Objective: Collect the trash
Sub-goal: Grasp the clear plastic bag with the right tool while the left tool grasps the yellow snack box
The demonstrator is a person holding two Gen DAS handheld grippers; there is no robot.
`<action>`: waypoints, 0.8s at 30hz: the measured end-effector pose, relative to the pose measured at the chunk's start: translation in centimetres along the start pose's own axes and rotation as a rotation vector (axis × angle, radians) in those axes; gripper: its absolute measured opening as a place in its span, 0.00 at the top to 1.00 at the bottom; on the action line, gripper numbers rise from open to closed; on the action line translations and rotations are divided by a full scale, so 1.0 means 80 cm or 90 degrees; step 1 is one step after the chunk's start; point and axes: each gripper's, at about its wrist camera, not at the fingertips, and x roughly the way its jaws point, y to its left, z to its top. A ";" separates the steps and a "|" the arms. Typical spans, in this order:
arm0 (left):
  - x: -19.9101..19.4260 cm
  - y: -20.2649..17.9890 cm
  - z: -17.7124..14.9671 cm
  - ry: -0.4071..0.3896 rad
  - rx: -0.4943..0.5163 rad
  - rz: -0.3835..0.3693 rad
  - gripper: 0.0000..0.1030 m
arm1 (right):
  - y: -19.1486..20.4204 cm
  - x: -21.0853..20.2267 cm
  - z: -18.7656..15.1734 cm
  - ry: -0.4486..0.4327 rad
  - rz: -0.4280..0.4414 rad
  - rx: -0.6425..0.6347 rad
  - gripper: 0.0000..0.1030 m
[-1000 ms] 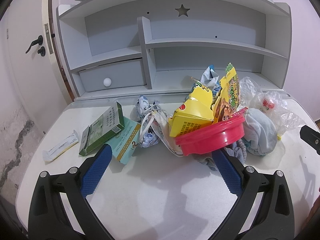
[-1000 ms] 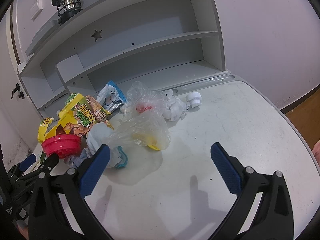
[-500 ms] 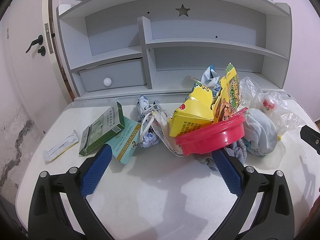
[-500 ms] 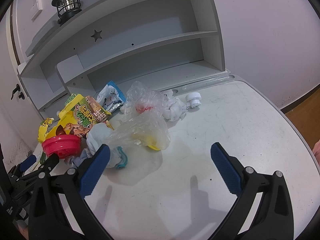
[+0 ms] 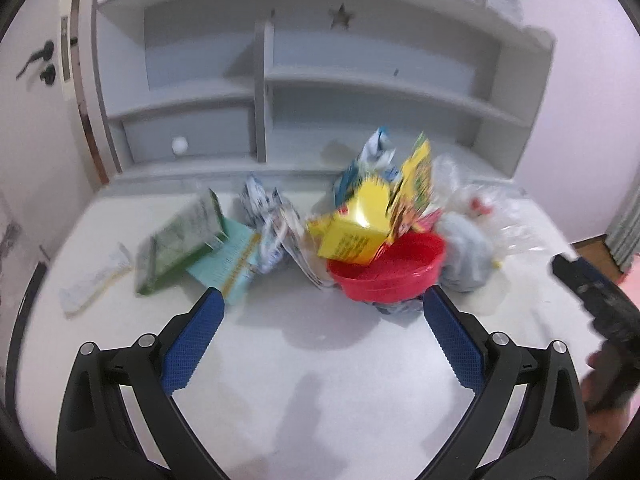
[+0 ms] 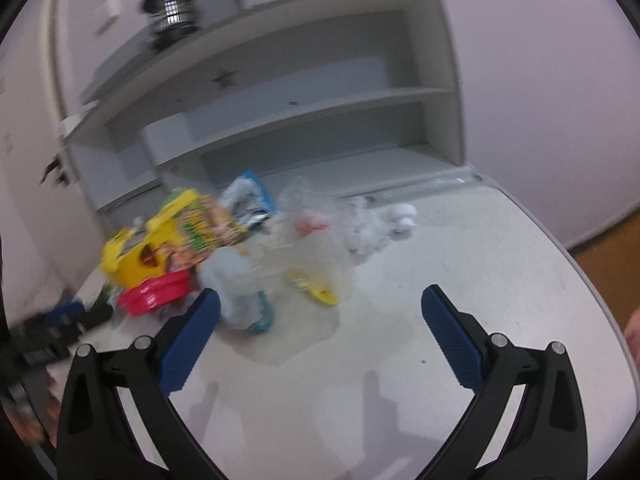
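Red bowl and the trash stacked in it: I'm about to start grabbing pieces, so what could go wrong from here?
1. The yellow box and snack bag lean loosely out of the red bowl; tugging one may topple the rest onto the desk.
2. The clear bag is thin and drapes over neighbouring items, so the open right tongs might drag those along.
3. Both views are motion-blurred, so the open left tongs may be mis-aimed.
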 end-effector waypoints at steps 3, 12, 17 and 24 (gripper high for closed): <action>-0.029 0.005 -0.008 -0.026 0.039 -0.014 0.06 | 0.015 -0.006 0.000 0.003 0.055 -0.042 0.05; -0.010 0.008 0.012 0.004 0.063 -0.035 0.06 | 0.022 0.003 0.011 0.030 0.030 -0.089 0.05; 0.013 -0.018 0.062 -0.017 0.120 -0.027 0.06 | -0.002 0.012 0.024 0.041 -0.010 -0.082 0.05; 0.074 -0.069 0.090 0.042 0.212 -0.041 0.06 | -0.010 0.031 0.050 0.060 0.003 -0.063 0.05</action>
